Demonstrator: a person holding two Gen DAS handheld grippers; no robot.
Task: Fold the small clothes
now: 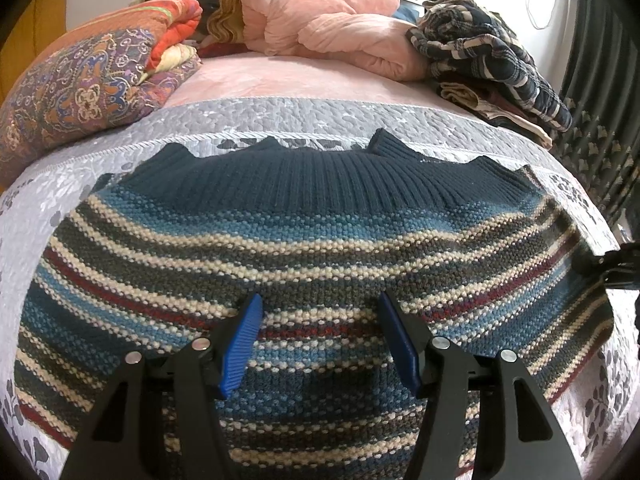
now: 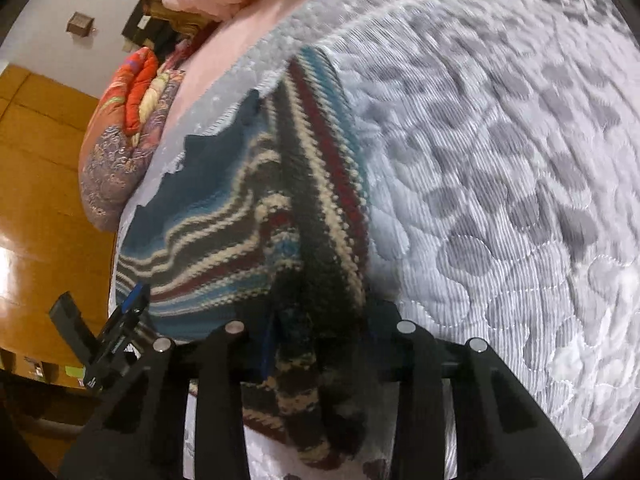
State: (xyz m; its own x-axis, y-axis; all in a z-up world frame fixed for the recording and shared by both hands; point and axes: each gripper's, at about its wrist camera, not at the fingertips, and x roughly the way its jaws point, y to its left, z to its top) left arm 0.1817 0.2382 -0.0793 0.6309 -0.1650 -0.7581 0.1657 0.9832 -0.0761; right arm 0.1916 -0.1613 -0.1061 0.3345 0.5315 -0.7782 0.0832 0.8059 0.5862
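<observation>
A striped knit sweater [image 1: 320, 232] in blue, cream, grey and dark red lies spread on the bed, its navy ribbed band [image 1: 320, 176] at the far side. My left gripper [image 1: 320, 300] hovers open just above the sweater's middle, with nothing between its blue pads [image 1: 242, 344]. In the right wrist view, my right gripper [image 2: 320, 332] is shut on a bunched edge of the sweater [image 2: 224, 216], and the fabric hides its fingertips. The right gripper [image 1: 612, 268] also shows at the sweater's right edge. The left gripper [image 2: 128, 308] appears at lower left.
The sweater rests on a grey quilted bedspread [image 1: 280, 120]. A folded patterned quilt [image 1: 88, 84] lies at the back left. A pink duvet [image 1: 332, 28] and a heap of plaid clothes [image 1: 492, 64] sit at the back. A wooden wardrobe [image 2: 40, 184] stands beside the bed.
</observation>
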